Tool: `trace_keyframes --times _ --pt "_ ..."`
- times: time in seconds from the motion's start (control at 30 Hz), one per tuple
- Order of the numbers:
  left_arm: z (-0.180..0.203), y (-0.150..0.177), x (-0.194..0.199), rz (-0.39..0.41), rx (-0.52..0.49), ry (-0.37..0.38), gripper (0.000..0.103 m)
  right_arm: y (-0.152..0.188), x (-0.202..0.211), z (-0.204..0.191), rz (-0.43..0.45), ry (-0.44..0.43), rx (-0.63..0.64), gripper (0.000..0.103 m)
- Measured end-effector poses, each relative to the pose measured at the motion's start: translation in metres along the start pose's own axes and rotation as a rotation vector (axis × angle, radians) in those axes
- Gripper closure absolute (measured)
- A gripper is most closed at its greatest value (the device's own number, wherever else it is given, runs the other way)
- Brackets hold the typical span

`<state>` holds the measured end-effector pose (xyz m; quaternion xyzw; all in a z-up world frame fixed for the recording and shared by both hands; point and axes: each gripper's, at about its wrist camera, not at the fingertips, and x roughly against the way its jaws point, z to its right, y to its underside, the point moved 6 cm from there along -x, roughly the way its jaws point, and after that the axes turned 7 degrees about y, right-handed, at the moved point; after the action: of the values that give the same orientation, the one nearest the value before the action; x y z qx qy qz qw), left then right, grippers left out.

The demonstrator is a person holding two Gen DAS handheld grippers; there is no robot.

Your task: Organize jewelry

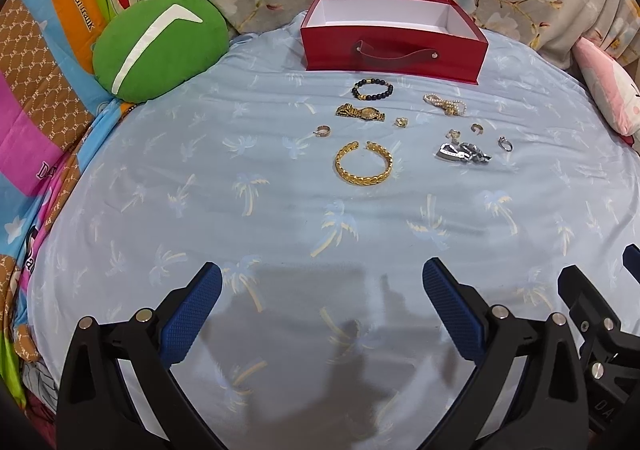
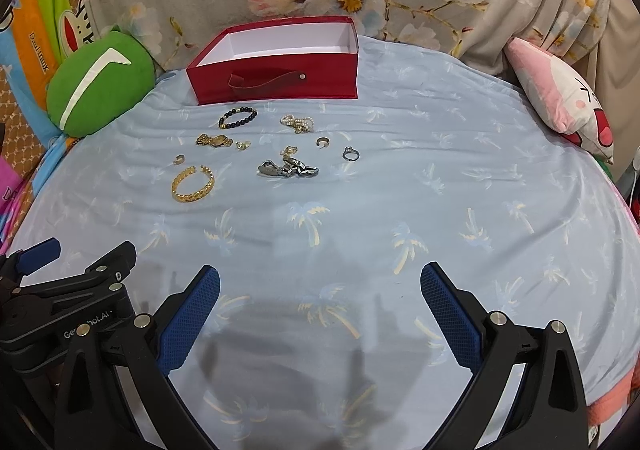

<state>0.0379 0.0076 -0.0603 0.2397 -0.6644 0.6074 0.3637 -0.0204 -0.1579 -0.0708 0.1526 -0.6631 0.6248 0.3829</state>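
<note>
A: Jewelry location?
B: Just before red box (image 1: 394,49): bead bracelet (image 1: 372,89), pearls (image 1: 445,104), gold watch (image 1: 360,112), gold bangle (image 1: 363,161) nearest.
A: Grippers?
B: Left gripper (image 1: 322,294), right gripper (image 2: 320,296): 2 released, empty, well short of box.

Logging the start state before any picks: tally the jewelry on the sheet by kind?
Bracelets: 4 (gold cuff, black bead, pearl, silver link)
Watches: 1, gold watch
Small rings or ear cuffs: 5, e.g. silver ring; too small to tell apart
Total: 10
Red box holds none.
</note>
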Motion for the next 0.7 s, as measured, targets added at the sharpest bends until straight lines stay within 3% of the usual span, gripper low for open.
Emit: trace_keyframes --times 0.7 --pt "-0.0033 -0.0001 -0.0033 -0.002 0.000 -0.007 0.005 0.0024 -0.0051 -0.0038 -0.009 -0.010 0.005 0.005"
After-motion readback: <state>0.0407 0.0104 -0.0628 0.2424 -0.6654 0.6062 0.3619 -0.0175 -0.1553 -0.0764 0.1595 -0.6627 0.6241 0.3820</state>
